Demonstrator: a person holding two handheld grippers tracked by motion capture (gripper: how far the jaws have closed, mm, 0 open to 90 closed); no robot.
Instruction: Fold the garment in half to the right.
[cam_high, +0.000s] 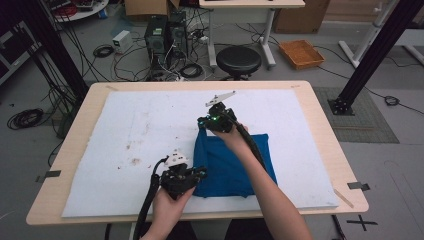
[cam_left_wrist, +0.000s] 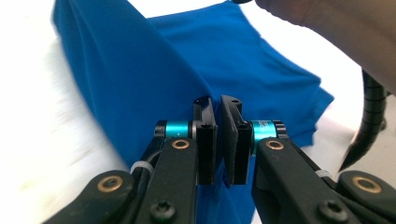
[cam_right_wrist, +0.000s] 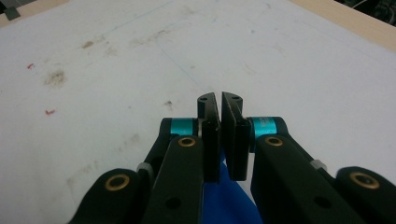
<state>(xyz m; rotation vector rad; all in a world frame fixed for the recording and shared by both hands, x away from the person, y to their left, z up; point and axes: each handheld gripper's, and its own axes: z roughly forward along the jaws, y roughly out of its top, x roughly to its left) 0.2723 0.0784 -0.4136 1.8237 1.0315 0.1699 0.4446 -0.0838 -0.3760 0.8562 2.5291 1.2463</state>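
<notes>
With both grippers (cam_high: 200, 173) (cam_high: 204, 121) clamped on blue cloth (cam_high: 225, 165) left edge, fold begun; carry-over and flattening left.

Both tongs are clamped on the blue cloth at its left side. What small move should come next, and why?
Probably carry both corners together across toward the cloth's right edge. The left tongs pinch a raised fold of the blue cloth at its near-left corner, and the right tongs grip cloth at the far-left corner, so the left edge looks ready to fold over on the white mat.
</notes>
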